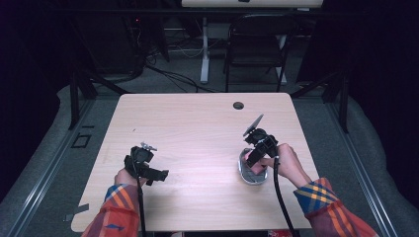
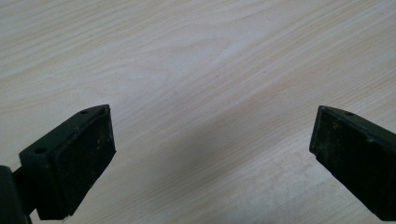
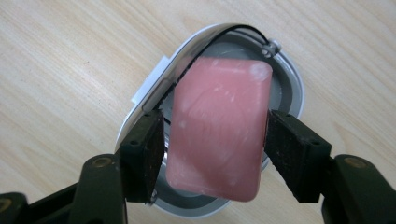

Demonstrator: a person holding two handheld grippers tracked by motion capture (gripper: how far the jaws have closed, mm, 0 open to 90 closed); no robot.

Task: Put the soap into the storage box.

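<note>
Wooden table (image 1: 197,128), right gripper (image 3: 215,140) jaws clamping pink soap (image 3: 217,135) over oval dish (image 3: 289,79) — left gripper (image 2: 212,140) jaws apart.

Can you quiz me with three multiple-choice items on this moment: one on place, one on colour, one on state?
1. Where is the soap bar?
A. Between the right tongs, over the soap dish
B. Flat on the bare table beside the left tongs
C. On the chair

2. What colour is the bar?
A. Green
B. Pink
C. White

3. How do the left tongs stand?
A. Shut on the dish
B. Shut on nothing
C. Open, over bare table

Answers: 1 A, the right gripper view shows both jaws pressed to the bar's sides above the oval dish. 2 B, the bar is plainly pink. 3 C, the left gripper view shows the jaws wide apart with wood between them.
</note>
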